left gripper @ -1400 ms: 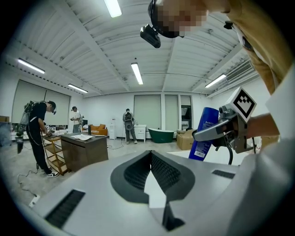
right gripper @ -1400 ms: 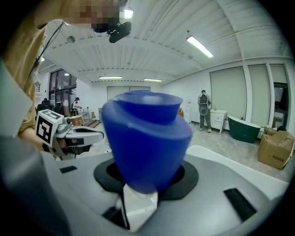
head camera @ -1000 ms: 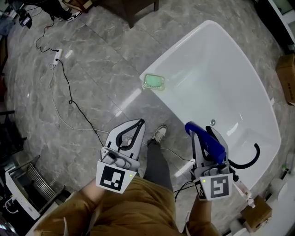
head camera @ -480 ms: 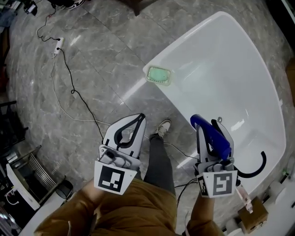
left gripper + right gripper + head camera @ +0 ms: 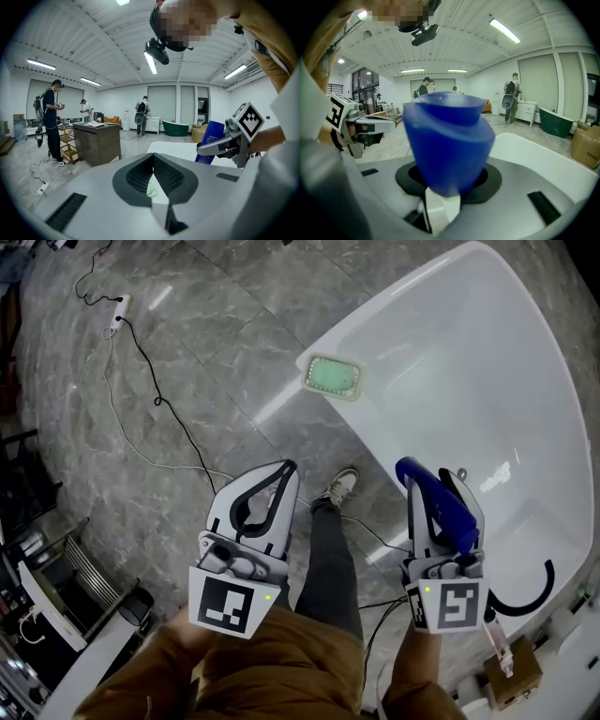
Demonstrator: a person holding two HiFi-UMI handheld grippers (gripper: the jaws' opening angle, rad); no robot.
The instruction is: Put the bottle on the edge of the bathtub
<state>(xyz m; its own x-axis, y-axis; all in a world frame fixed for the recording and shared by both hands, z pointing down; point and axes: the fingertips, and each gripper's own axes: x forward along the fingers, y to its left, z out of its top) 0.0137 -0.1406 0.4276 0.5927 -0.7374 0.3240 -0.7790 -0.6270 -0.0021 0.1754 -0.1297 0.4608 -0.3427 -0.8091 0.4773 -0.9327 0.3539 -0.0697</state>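
My right gripper (image 5: 439, 495) is shut on a blue bottle (image 5: 442, 505), which it holds upright above the near rim of the white bathtub (image 5: 394, 298). In the right gripper view the bottle (image 5: 447, 136) fills the space between the jaws, with the tub rim (image 5: 534, 145) behind it. My left gripper (image 5: 284, 468) hangs over the grey floor left of the tub, its jaws shut with nothing in them. The left gripper view shows the bottle (image 5: 211, 140) off to the right of the shut left gripper (image 5: 153, 157).
A green soap dish (image 5: 332, 377) rests on the tub's corner rim. A black hose (image 5: 530, 592) curls inside the tub. A black cable (image 5: 155, 395) runs across the marble floor to a power strip (image 5: 118, 310). My shoe (image 5: 339, 488) is beside the tub. People stand in the distance.
The head view has shifted, so the tub and soap dish sit higher and further right in frame. Both grippers keep their pose, and the bottle stays gripped.
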